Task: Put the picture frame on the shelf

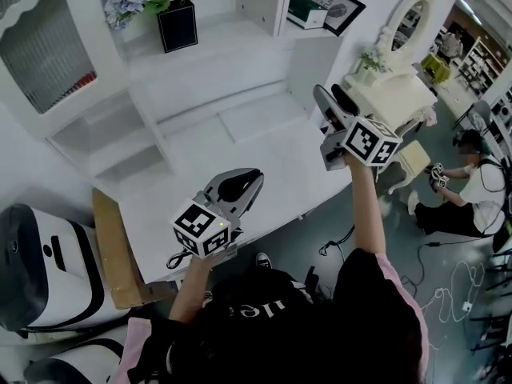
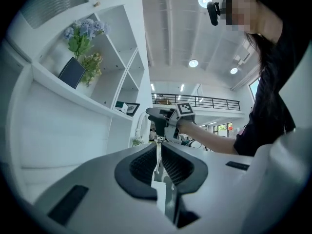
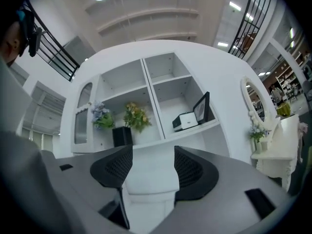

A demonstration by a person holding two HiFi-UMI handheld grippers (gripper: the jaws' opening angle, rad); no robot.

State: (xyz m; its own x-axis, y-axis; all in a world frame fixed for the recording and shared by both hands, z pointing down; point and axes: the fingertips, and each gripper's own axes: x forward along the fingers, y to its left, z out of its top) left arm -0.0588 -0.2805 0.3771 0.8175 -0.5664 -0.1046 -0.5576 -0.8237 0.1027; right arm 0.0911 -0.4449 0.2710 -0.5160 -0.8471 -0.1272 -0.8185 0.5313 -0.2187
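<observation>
The black picture frame (image 1: 337, 8) stands leaning in the upper right compartment of the white shelf unit (image 1: 200, 94), beside a small dark-and-white box (image 1: 305, 11). In the right gripper view the frame (image 3: 202, 107) and the box (image 3: 185, 121) sit well beyond my jaws. My right gripper (image 1: 329, 101) is held up in front of the shelf, open, with nothing in it (image 3: 148, 162). My left gripper (image 1: 246, 182) hangs lower over the white counter, shut and holding nothing (image 2: 159, 152). It looks toward the right gripper (image 2: 163, 120).
A black square vase with blue and yellow flowers (image 1: 176, 18) stands in the neighbouring compartment. A white dressing table with an oval mirror (image 1: 396, 86) is on the right, with a seated person (image 1: 472, 186) beyond it. A cardboard box (image 1: 112, 246) and white machines (image 1: 40, 270) lie at left.
</observation>
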